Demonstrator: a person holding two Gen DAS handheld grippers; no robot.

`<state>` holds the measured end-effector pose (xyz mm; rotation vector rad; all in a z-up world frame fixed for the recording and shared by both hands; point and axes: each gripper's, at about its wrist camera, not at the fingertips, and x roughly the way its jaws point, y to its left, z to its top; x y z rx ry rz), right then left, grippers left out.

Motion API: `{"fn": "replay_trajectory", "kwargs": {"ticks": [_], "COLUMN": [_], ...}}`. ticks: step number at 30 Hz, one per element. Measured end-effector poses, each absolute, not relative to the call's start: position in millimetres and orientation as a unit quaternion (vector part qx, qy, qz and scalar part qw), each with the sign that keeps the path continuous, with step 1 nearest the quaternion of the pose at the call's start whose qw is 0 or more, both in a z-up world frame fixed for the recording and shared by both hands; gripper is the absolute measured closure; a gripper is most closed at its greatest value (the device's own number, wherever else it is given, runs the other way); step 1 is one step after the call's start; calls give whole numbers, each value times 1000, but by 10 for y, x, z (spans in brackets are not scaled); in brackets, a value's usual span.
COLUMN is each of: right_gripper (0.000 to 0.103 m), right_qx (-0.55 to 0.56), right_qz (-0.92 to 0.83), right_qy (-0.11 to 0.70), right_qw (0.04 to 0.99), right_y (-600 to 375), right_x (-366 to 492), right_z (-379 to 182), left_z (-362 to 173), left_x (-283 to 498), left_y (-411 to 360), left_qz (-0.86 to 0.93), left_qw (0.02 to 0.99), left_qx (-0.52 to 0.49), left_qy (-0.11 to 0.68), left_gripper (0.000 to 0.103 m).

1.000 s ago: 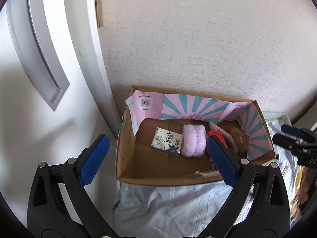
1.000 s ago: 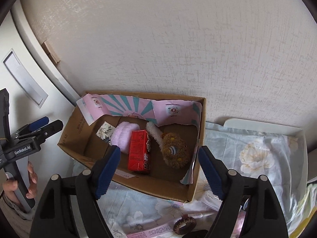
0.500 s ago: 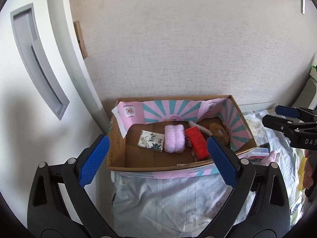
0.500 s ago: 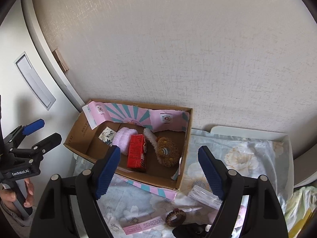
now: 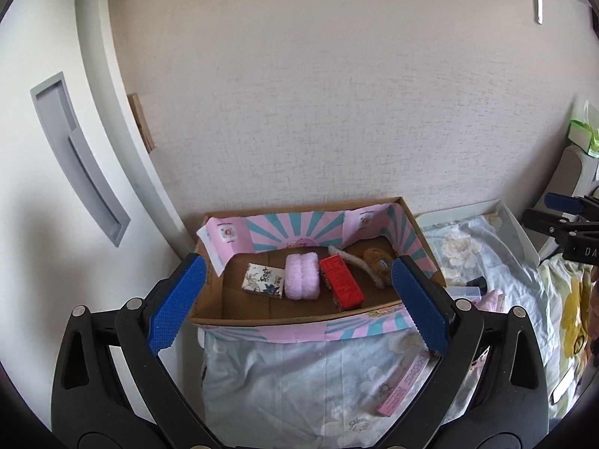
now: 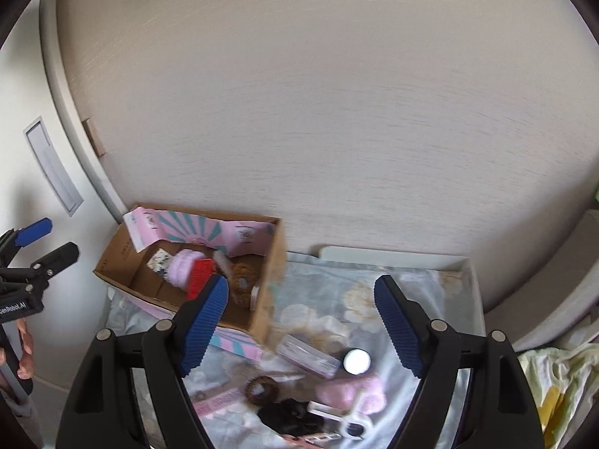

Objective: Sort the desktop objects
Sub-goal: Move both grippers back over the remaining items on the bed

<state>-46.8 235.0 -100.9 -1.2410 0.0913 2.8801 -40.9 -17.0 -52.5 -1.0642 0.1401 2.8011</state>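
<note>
Wall behind cardboard box

You see a brown cardboard box lined with pink-and-teal sunburst paper at centre frame, holding a red carton, a fuzzy pink roll and a blue-floral white packet; the cloth below is pale blue with flowers.

Ahead of me a pale textured wall — to its left, a white door with a grey recessed handle.

A floral cloth carries a cardboard box and clutter.
</note>
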Motion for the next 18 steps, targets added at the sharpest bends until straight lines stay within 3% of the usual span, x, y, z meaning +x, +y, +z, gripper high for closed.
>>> {"fn": "replay_trajectory", "kwargs": {"ticks": [8,18], "right_gripper": [25,25], "right_qx": [-427,-471], "right_qz": [902,881], "right_qy": [54,30], "right_qw": [37,35], "right_y": [2887,2931], "right_x": [-161,173], "right_z": [-1262,-1789], "left_z": [-768,-1662], "left_x": [-294,-55], "left_y": [16,480], "left_qz": [921,877], "left_qw": [90,144], "left_qx": [-376,-447], "left_qy": [49,100], "left_gripper": [2,2]}}
